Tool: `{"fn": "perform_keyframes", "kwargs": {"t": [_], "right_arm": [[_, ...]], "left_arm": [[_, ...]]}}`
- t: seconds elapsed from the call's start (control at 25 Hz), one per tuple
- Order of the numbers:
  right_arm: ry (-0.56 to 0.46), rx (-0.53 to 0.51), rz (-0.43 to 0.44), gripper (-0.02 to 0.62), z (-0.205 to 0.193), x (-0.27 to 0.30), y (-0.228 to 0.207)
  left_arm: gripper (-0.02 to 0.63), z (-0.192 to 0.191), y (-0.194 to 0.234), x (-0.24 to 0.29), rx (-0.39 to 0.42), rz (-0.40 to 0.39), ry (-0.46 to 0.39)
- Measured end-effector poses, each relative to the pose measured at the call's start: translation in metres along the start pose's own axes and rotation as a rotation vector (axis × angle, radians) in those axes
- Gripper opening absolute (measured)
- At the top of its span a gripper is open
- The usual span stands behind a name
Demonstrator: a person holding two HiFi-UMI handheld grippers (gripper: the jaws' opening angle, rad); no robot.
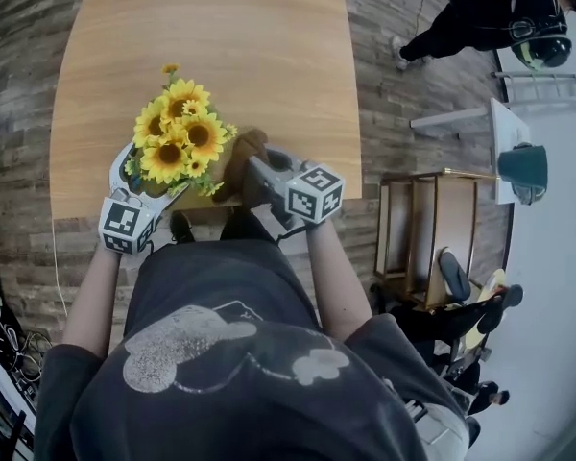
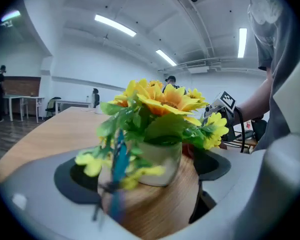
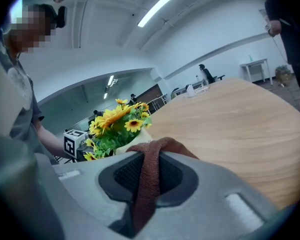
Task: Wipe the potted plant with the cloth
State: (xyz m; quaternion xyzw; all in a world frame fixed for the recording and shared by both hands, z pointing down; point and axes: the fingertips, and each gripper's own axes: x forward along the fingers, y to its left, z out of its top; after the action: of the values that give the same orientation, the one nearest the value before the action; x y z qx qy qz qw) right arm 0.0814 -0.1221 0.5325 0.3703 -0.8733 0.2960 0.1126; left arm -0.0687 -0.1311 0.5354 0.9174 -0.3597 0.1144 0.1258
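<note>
We pinch the brown cloth (image 3: 159,148) tight between the jaws of our right gripper (image 3: 149,178), just beside the potted plant (image 3: 115,123). Our left gripper (image 2: 142,173) has its jaws wide on either side of the plant, not touching it. The plant sits at the tabletop's (image 1: 221,56) near edge.

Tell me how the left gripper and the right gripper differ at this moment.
The left gripper's jaws stand wide apart; the right gripper's are closed on the brown cloth. The left gripper has the potted plant between its pads, neither seeming to press it; the right gripper sits beside that plant with only the brown cloth in its jaws. Both point at the plant near the table's edge.
</note>
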Motion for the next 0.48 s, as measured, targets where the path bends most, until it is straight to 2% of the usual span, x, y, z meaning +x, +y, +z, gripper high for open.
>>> {"fn": "perform_keyframes", "kwargs": {"t": [0.12,0.24,0.36,0.48], "right_arm": [[-0.007,-0.015,0.028,0.044,0.008,-0.006,-0.011],[0.004,-0.038,0.082,0.044,0.019,-0.001,-0.020],[0.024,-0.061,0.139,0.044,0.027,0.002,-0.028],[0.034,-0.076,0.206,0.044,0.035,0.002,-0.034]], "left_arm": [[0.607,-0.003,-0.008,-0.008,-0.030,0.093,0.013],[0.611,-0.011,-0.012,-0.012,-0.060,0.206,0.013],[0.614,-0.017,-0.020,-0.014,-0.124,0.326,0.005],[0.617,-0.019,-0.036,-0.012,-0.154,0.413,0.012]]}}
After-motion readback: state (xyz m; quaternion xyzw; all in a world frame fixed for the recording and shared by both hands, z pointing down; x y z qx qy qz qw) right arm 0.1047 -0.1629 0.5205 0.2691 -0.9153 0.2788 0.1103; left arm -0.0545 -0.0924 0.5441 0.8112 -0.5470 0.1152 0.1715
